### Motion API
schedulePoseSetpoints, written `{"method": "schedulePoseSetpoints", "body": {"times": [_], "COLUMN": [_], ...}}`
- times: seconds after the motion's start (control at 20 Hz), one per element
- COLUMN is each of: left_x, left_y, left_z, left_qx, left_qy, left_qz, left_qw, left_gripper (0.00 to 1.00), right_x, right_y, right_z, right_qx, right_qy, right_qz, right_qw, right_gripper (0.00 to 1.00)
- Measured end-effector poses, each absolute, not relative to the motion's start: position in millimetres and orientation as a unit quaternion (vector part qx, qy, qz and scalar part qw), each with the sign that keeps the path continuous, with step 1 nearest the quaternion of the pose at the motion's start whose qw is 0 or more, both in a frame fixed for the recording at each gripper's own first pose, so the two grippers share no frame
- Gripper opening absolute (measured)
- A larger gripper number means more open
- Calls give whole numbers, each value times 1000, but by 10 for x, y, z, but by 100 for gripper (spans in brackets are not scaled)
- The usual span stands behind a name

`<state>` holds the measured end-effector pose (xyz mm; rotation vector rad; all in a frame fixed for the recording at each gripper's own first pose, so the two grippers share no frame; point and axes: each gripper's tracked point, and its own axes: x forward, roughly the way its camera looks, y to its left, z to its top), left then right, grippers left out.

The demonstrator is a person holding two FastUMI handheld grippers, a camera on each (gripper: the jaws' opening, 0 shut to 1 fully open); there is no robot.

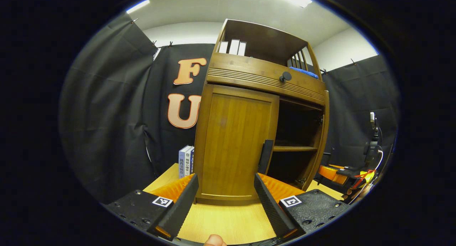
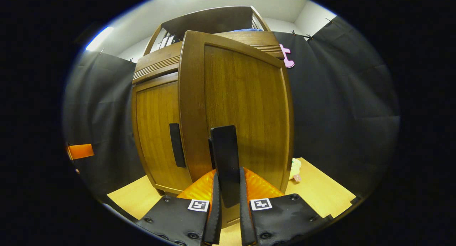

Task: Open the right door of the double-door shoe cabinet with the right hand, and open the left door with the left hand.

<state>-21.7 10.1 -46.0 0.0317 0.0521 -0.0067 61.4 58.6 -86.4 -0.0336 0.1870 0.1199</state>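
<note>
My right gripper [image 2: 228, 207] is clamped on the right door's handle [image 2: 224, 164], door swung out; my left gripper [image 1: 226, 199] gapes empty before the closed left door [image 1: 235, 146].

Brown wood-grain cabinet [image 1: 235, 139], black handles [image 2: 225, 160], blue cloth [image 1: 303, 72].
</note>
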Motion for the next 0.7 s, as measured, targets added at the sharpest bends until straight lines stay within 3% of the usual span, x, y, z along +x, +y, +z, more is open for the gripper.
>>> {"method": "schedulePoseSetpoints", "body": {"times": [0.5,0.55,0.6,0.65,0.7], "left_x": [-353,-354,-345,-343,-335], "left_y": [-59,-76,-85,-108,-123], "left_z": [-466,-474,-488,-492,-492], "left_qx": [16,15,13,13,13], "left_qy": [29,31,34,36,37], "left_qz": [-7,-8,-10,-11,-12], "left_qw": [999,999,999,999,999], "left_gripper": [92,92,92,94,92], "right_x": [221,200,172,154,131], "right_y": [159,119,78,42,-5], "right_z": [-764,-746,-737,-725,-716], "right_qx": [-26,-28,-31,-33,-35], "right_qy": [80,79,78,77,76], "right_qz": [19,14,8,3,-2], "right_qw": [996,996,996,996,997], "right_gripper": [24,32,32,24,24]}}
